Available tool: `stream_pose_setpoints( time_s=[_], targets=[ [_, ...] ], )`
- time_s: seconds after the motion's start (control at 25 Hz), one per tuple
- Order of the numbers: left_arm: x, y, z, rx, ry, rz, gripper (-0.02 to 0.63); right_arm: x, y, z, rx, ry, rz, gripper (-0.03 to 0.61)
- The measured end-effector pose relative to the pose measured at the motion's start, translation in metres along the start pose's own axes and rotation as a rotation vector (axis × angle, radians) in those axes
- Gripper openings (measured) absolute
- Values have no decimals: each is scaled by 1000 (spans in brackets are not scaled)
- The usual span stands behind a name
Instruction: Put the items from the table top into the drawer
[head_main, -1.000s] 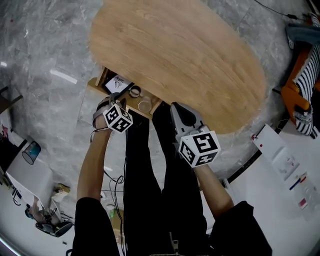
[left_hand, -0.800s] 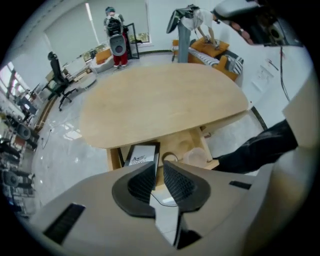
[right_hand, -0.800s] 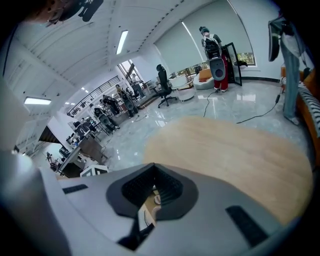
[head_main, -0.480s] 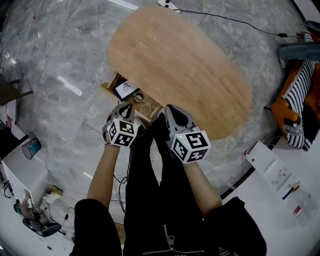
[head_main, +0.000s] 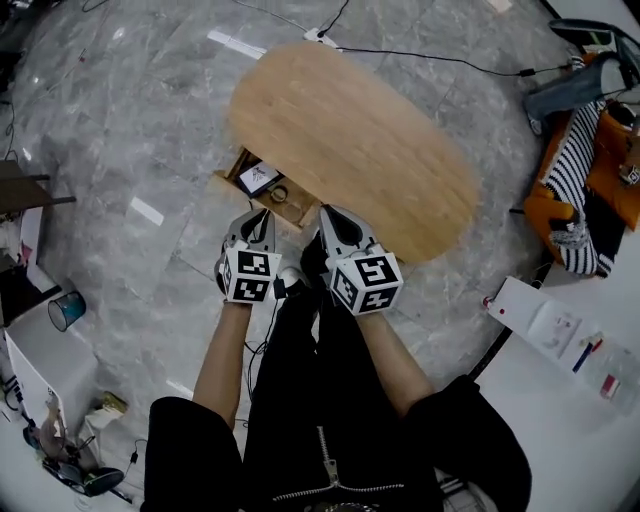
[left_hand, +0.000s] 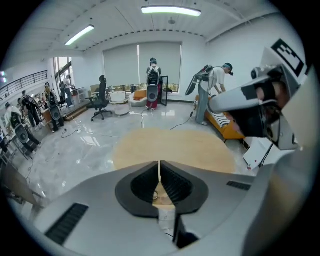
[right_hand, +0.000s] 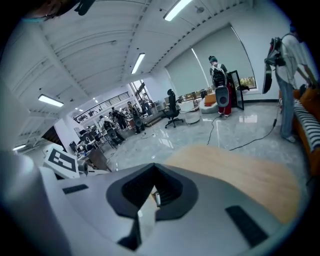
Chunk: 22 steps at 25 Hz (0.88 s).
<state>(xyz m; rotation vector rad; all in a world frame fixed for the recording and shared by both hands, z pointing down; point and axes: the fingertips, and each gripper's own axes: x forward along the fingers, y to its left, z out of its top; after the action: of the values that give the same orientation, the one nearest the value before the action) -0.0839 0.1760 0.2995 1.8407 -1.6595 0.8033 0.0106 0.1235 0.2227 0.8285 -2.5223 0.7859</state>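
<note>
Marble floor (head_main: 120, 120) under an oval wooden table (head_main: 350, 140), as your head view shows it.
At the table's 8 o'clock edge the open drawer (head_main: 228, 184) holds the items, a white card (head_main: 258, 177) and a small ring (head_main: 279, 193). Your left gripper (head_main: 258, 216), at the drawer's 6 o'clock, has just closed its jaws on nothing. Your right gripper (head_main: 330, 213), at its 3 o'clock, has its jaws together and empty.

Drawer (head_main: 228, 185): open under the table (head_main: 360, 150) (small items inside).
Grippers: I see left gripper (head_main: 262, 215), right gripper (head_main: 329, 211) just beside it.
</note>
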Motion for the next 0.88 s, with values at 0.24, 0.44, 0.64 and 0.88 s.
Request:
stream_pose_setpoints(
  time_s=[0.24,0.44,0.64,0.88],
  targets=[
    [-54,-7,9,1,-58,20,23,-51,32,3,-31,-44,-27,8],
    [-86,-5,24,19,-114,32,23,-72,57,18,-53,-97,-28,8],
    [-115,-10,39,44,-149,38,23,-91,82,32,-98,-118,-5,8],
    [-137,-11,34,56,-169,65,23,-105,100,27,-141,-123,14,8]
  ],
)
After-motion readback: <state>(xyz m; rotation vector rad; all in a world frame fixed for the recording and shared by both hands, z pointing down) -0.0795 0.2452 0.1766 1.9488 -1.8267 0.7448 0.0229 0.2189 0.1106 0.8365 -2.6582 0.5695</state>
